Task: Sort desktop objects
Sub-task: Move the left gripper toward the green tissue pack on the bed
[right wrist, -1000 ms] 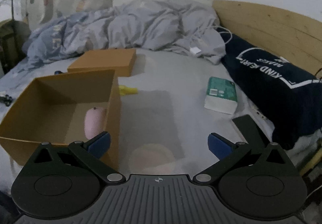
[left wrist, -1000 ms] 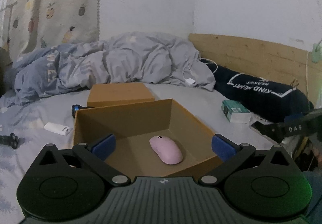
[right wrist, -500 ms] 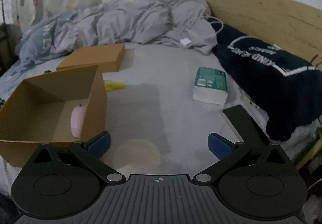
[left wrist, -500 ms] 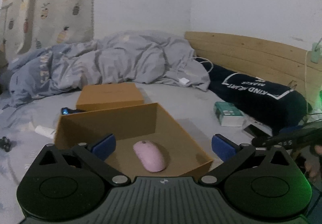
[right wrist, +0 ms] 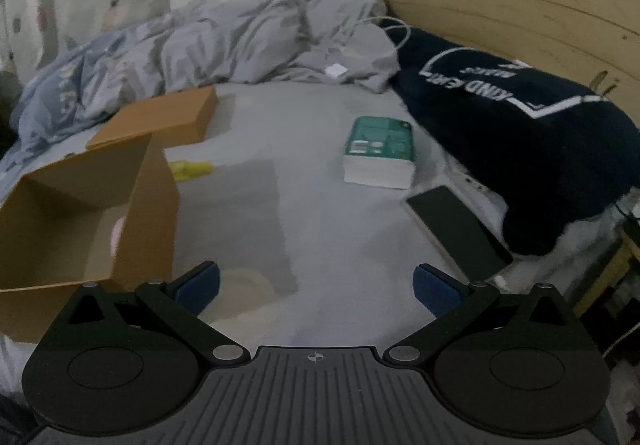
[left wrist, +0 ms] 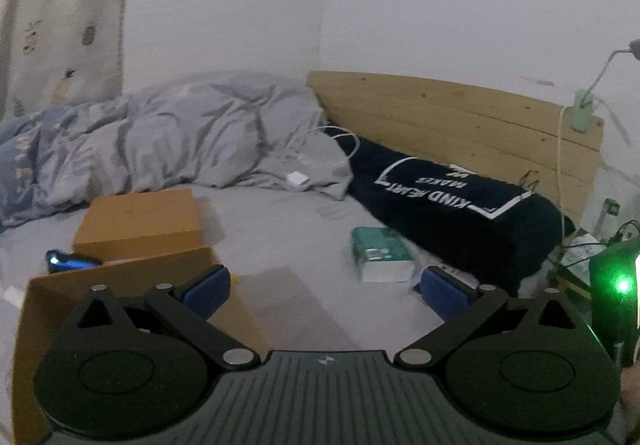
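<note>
the grey-sheeted bed (right wrist: pixel 320 133) is seen to carry everything, bounded at its far side by a pale wooden headboard (right wrist: pixel 520 5) and a rumpled grey-blue quilt (right wrist: pixel 208 41). a long dark navy pillow with white lettering (right wrist: pixel 520 117) is laid along the headboard. an open brown cardboard box (right wrist: pixel 80 205) is set near the bed's left edge, its right wall standing just beside the left blue pad of the right hand-held gripper (right wrist: pixel 316 285); a sliver of a pink computer mouse (right wrist: pixel 117 233) is seen inside it against that wall. a flat closed brown cardboard box (right wrist: pixel 160 121) is placed behind it. a wide strip of bare sheet is left open between the open box and a green-topped white tissue pack (right wrist: pixel 378 153). a black flat phone (right wrist: pixel 456 229) is laid near the bed's right edge, just beside the pillow. a small yellow object (right wrist: pixel 190 169) is tucked beside the open box's far corner, its shape too blurred to tell.

the left hand-held gripper (left wrist: pixel 324 285) is held with its blue pads spread wide and nothing between them, above the open box's right wall. the right hand-held gripper is likewise spread apart and empty over bare sheet.
</note>
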Tool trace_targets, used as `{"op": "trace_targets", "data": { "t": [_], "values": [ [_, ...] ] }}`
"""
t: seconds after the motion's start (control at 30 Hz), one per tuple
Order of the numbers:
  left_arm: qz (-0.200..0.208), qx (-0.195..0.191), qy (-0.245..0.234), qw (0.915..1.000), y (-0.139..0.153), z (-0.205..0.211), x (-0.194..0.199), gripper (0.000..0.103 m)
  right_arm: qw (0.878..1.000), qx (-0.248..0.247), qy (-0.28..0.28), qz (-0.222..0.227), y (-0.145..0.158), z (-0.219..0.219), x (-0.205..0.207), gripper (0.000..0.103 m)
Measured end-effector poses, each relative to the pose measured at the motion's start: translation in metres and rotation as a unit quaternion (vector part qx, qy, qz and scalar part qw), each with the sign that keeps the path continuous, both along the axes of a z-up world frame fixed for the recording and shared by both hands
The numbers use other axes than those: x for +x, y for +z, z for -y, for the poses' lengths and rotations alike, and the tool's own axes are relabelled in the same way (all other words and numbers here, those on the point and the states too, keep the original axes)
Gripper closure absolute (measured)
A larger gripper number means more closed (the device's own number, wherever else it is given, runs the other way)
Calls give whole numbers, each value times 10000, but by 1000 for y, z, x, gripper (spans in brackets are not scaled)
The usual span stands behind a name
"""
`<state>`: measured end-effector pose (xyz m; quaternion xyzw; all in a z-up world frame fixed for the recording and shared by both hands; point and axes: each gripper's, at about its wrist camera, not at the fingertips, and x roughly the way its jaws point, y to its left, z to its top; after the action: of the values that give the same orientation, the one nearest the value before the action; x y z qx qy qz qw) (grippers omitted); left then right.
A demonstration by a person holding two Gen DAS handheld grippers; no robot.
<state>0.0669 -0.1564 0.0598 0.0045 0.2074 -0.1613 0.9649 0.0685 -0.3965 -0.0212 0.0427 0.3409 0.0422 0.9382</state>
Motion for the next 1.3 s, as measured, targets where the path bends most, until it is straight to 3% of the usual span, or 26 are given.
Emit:
{"op": "trace_targets", "data": {
  "t": [0.2,0.57,0.87,1.3],
  "values": [
    [62,89,-221,9997,4,27,7,0,9995,14,-300,17,-4,31,-3,0],
    [-183,111,-375,9991,2,70,35,0,9980,-62,-635,26,-13,71,-6,0],
    [-316,170,-430,9984,-1,104,61,0,9934,506,-1023,-72,-20,109,-4,0],
    [-483,299,-457,9973,-19,150,102,0,9882,715,-1337,-194,-34,140,-7,0]
  ]
}}
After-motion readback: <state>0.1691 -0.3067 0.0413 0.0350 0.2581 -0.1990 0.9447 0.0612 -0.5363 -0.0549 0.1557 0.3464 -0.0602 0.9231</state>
